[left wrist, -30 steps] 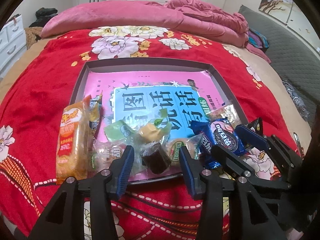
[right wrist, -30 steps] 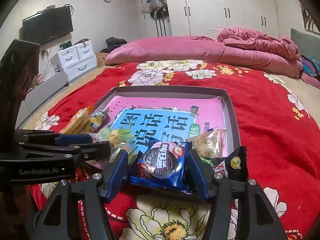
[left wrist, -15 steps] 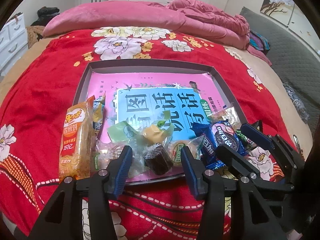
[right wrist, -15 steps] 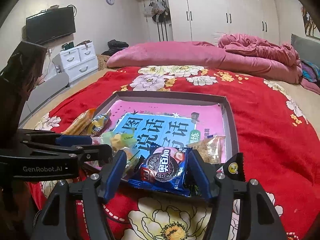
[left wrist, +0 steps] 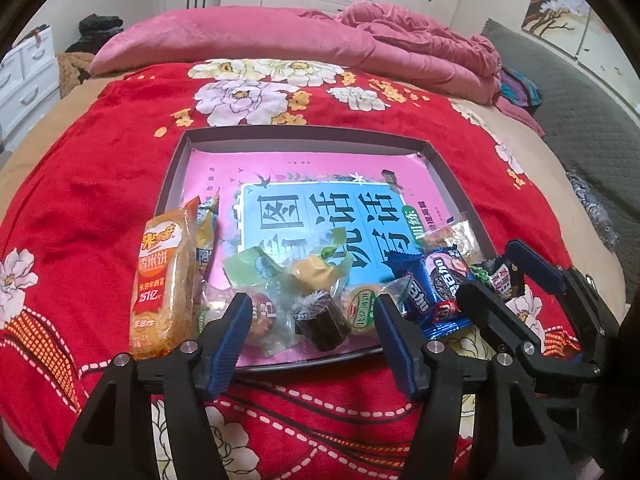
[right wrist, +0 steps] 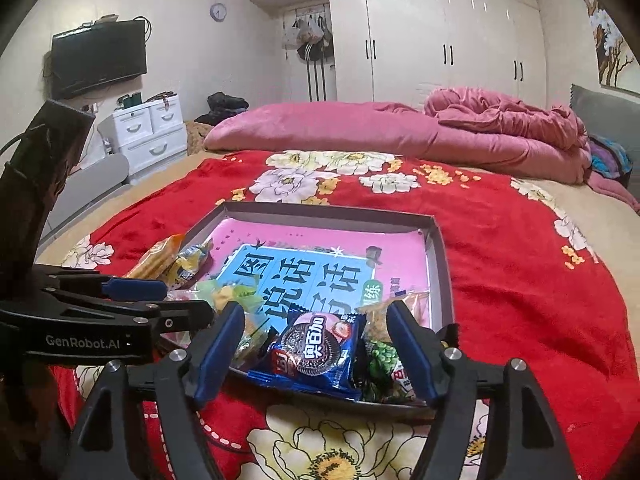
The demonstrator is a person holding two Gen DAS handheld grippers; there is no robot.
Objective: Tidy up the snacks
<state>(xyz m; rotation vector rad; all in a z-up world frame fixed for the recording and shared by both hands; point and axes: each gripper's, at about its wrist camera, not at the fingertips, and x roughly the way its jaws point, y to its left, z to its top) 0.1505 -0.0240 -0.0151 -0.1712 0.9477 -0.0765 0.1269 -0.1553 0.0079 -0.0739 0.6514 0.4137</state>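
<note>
blue cookie packet lies between the opening right hand-held gripper — untouched.

Left gripper jaws opening, right gripper jaws opening, side by side

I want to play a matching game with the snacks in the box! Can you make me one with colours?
Things:
1. rice cracker pack
2. cookie pack
3. round candy
4. pea snack bag

Colours:
A. dark brown
B. green
C. orange
D. blue

Pairs: 1-C, 2-D, 3-A, 4-B
</note>
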